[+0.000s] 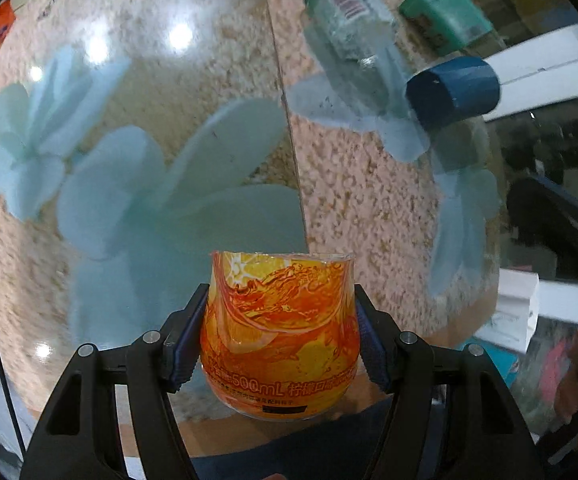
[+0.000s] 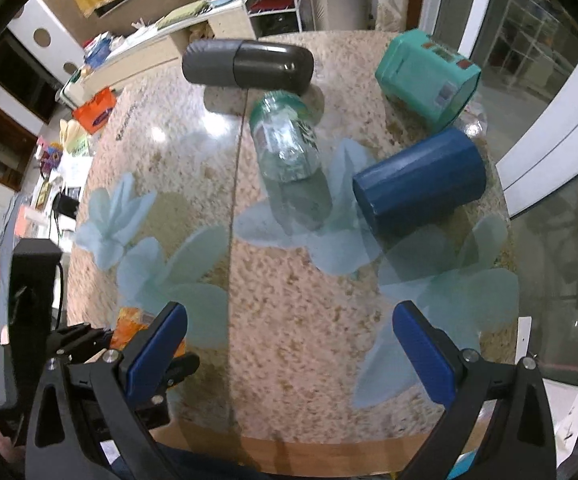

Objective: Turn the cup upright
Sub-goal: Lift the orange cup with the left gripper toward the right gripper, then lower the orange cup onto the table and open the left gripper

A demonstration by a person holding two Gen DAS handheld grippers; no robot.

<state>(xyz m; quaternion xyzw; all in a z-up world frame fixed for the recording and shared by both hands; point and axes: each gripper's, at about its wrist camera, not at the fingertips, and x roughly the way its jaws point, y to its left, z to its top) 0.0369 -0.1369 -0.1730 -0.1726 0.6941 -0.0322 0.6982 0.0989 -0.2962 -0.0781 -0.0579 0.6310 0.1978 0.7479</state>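
Note:
My left gripper [image 1: 279, 320] is shut on an orange cup [image 1: 281, 332] with a printed juice label, holding it near the table's front edge; its rim points away from the camera. In the right wrist view only a bit of the orange cup [image 2: 129, 320] shows at the far left, behind the left gripper's black frame. My right gripper [image 2: 289, 344] is open and empty above the table's front part. A dark blue cup [image 2: 421, 184] lies on its side at the right, also in the left wrist view [image 1: 453, 92].
A clear plastic bottle [image 2: 289, 140] lies on the glass-topped table [image 2: 289, 280], with a teal container [image 2: 429, 76] and a dark grey flask [image 2: 249, 66] on their sides behind it. The table's front edge [image 2: 309, 452] is close. Shelves and clutter stand beyond.

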